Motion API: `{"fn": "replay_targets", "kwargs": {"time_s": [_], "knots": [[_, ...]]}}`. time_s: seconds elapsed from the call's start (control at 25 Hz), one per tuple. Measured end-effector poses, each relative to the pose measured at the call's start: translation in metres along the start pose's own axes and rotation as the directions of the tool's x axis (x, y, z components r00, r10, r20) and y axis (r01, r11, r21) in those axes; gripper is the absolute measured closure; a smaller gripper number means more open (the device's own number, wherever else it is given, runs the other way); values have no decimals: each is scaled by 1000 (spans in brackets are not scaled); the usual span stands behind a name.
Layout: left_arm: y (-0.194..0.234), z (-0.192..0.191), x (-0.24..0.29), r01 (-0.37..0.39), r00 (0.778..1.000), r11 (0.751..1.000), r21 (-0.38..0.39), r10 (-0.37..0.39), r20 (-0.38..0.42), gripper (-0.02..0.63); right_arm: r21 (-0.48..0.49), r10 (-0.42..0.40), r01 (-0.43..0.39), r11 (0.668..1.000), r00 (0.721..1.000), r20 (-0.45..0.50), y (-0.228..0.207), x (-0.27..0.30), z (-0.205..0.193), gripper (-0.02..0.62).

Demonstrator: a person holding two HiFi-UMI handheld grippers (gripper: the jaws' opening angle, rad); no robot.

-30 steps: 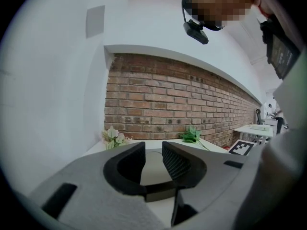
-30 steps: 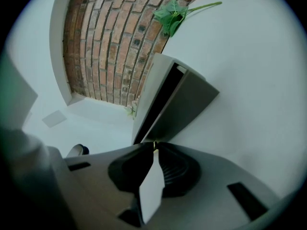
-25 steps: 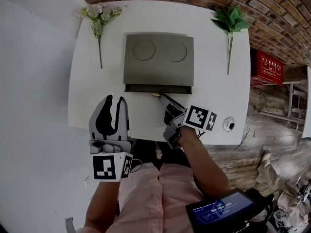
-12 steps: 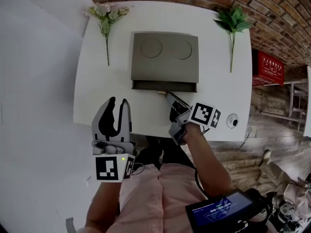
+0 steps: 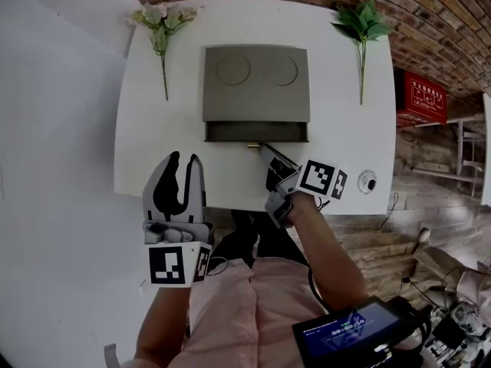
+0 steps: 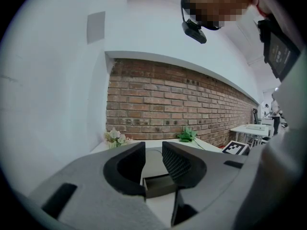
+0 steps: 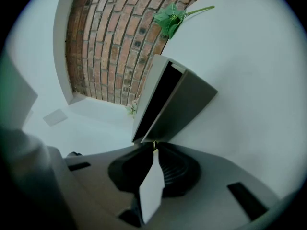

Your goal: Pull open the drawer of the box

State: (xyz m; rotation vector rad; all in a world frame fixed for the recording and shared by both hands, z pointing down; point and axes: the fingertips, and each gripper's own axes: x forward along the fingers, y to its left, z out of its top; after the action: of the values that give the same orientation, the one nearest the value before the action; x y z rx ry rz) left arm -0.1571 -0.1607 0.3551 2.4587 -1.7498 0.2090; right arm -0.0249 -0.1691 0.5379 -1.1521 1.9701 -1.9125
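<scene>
White table (image 5: 337, 159) against a brick wall (image 5: 430, 6) carries the grey box (image 5: 256, 83), its drawer (image 5: 230, 133) slightly out. Our right tool (image 5: 262, 149) pinches the small brass knob (image 5: 252, 144); our left tool (image 5: 182, 163) hangs spread and empty. We fear the unbraced box may slide, or the knob slip free, if we pull crookedly.

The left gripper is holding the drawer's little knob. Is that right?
No, it is the right gripper that holds the knob of the drawer, with its jaws shut on it. The head view shows this. The left gripper is open and holds nothing, apart from the box.
</scene>
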Motion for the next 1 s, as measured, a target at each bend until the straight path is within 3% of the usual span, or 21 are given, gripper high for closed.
{"fn": "replay_targets", "kwargs": {"time_s": [1.0], "knots": [[-11,3,-16,29,999,1000,11,-29,14,494,18,-7,7,1000,1000,4,-4,-18,-25,557]]}}
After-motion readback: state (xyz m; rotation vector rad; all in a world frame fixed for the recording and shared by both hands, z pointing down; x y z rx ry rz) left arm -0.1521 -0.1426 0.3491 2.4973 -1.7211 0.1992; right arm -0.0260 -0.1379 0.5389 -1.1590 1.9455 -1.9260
